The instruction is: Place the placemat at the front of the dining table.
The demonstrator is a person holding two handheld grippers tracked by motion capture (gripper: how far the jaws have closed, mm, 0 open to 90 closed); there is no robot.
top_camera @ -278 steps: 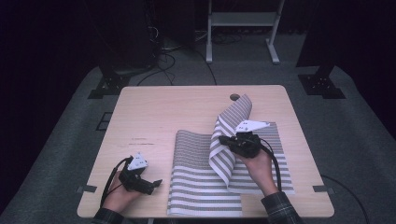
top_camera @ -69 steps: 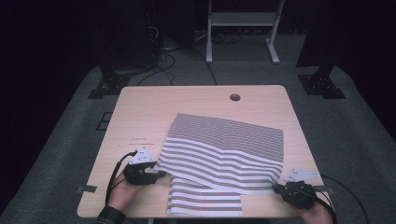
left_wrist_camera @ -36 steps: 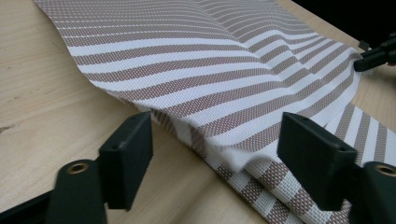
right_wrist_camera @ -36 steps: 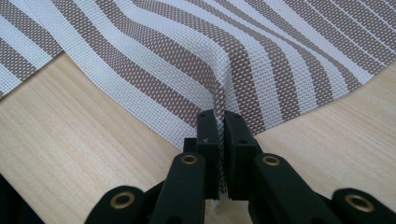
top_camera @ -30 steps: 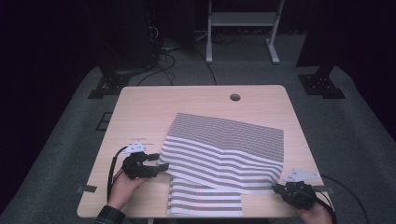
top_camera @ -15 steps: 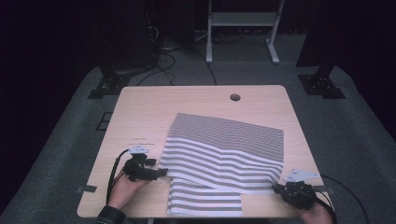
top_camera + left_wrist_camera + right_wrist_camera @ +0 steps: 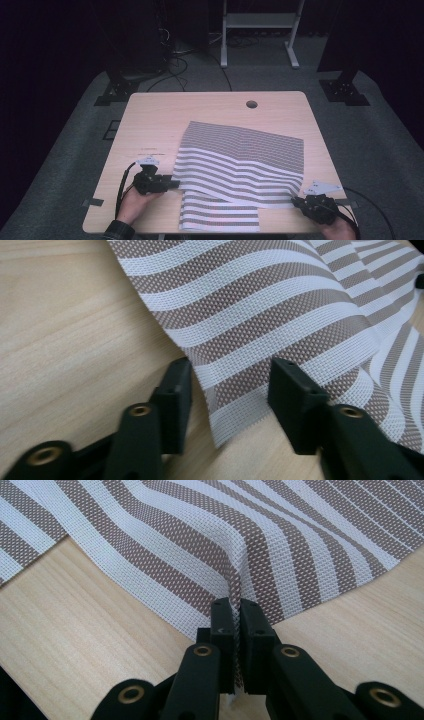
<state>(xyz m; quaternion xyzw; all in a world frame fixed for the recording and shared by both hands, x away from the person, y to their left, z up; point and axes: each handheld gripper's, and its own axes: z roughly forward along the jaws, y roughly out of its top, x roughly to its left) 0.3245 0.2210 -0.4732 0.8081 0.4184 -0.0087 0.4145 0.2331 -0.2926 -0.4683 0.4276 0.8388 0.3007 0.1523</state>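
A brown-and-white striped woven mat (image 7: pixel 240 160) lies spread on the wooden table (image 7: pixel 165 120), with a second striped piece (image 7: pixel 220 212) under it at the front edge. My left gripper (image 7: pixel 172 184) rests at the mat's near-left corner. In the left gripper view the left gripper (image 7: pixel 230 385) is open, its jaws on either side of that corner (image 7: pixel 235 405) without touching. My right gripper (image 7: pixel 300 204) is at the mat's near-right edge. In the right gripper view the right gripper (image 7: pixel 236 625) is shut, pinching a raised fold of the mat (image 7: pixel 235 575).
A round cable hole (image 7: pixel 251 104) is in the far part of the table. Bare wood lies left and behind the mat. Beyond the table are a metal stand (image 7: pixel 257 30), cables and dark floor. Tape marks (image 7: pixel 92 202) sit at the front corner.
The left gripper has slid right, from beside the mat onto its near-left corner, with jaws open around it. The right gripper has stayed shut on the near-right edge. The mat has not shifted.
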